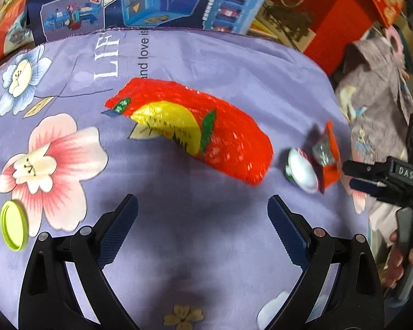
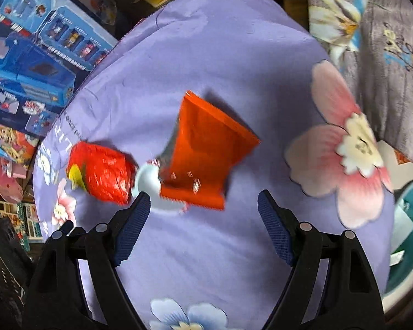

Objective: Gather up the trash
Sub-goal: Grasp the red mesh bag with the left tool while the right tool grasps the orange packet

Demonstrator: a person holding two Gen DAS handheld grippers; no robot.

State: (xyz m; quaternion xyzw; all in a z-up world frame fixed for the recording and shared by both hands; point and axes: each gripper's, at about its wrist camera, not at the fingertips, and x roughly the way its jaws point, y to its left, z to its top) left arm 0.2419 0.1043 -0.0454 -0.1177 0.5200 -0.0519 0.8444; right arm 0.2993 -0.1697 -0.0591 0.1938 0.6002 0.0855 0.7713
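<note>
Both claws are hanging spread apart and empty over the purple flowered surface [image 2: 234, 55], the right claw [image 2: 203, 209] sitting nearer the orange wrapper [image 2: 206, 154] lying just ahead, long axis pointing away from it.

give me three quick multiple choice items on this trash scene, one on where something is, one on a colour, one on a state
1. Where does the white cup lid lie?
A. between the red snack bag and the orange wrapper
B. on the toy box
C. inside the teal bin

2. What colour is the round cap on the purple floral cloth?
A. blue
B. lime green
C. black

3. How is the left gripper?
A. shut on the wrapper
B. shut on nothing
C. open, empty

Answers: 1 A, the lid sits between the two, partly under the wrapper. 2 B, it shows lime green near the pink flower. 3 C, its fingers stand apart over bare cloth.
</note>
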